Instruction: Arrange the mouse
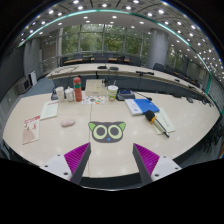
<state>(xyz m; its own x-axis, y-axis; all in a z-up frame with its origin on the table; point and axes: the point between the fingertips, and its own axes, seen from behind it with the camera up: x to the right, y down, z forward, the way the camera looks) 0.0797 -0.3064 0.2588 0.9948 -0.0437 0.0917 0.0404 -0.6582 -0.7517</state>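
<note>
Above the surface (40,140), the tool (110,157) hangs level, fingers spread (nothing between them); mouse (67,123) lies well beyond, its details indistinct.

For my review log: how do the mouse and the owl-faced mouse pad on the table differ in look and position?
The mouse is small, pale, rounded and plain; the mouse pad is larger and flat, with a dark outline and two green eyes. The mouse pad lies just ahead of the gripper and its open jaws; the mouse sits off to the left, apart from the mouse pad, not on it. Both rest on the light table.
</note>
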